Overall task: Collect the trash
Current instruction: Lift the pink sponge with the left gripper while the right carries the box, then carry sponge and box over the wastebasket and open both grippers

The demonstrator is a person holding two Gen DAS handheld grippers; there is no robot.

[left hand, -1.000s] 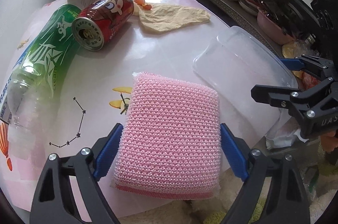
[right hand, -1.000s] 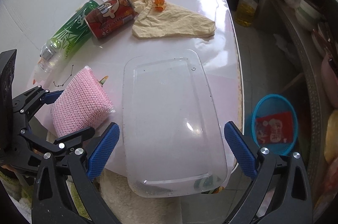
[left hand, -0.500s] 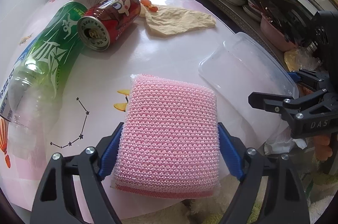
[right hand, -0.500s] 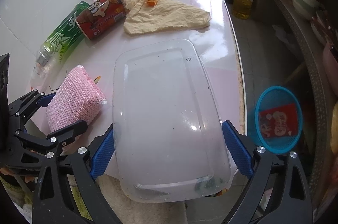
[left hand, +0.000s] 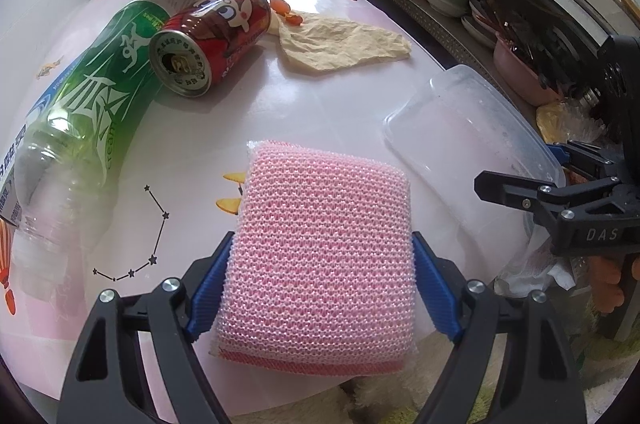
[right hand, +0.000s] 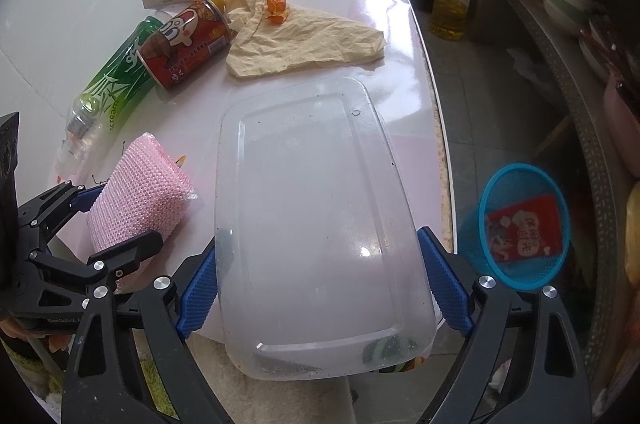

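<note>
Trash could slip — the left gripper [left hand: 320, 288] pinches the pink sponge [left hand: 324, 256] between its pads, while the right gripper's [right hand: 320, 284] closing fingers (spread wide) barely bracket the clear plastic lid [right hand: 316, 216].

Left hand-held gripper [left hand: 320, 280]: black frame, blue ribbed pads, pitched steeply downward. Both pads [left hand: 210, 288] lie against the two sides of a pink sponge [left hand: 324, 248], which fills the gap.

Right hand-held gripper [right hand: 320, 284]: same build, also pitched steeply downward, jaws wide and closing. A clear plastic container [right hand: 316, 216] sits between them, pads at or just beside its walls; contact cannot be told.
</note>
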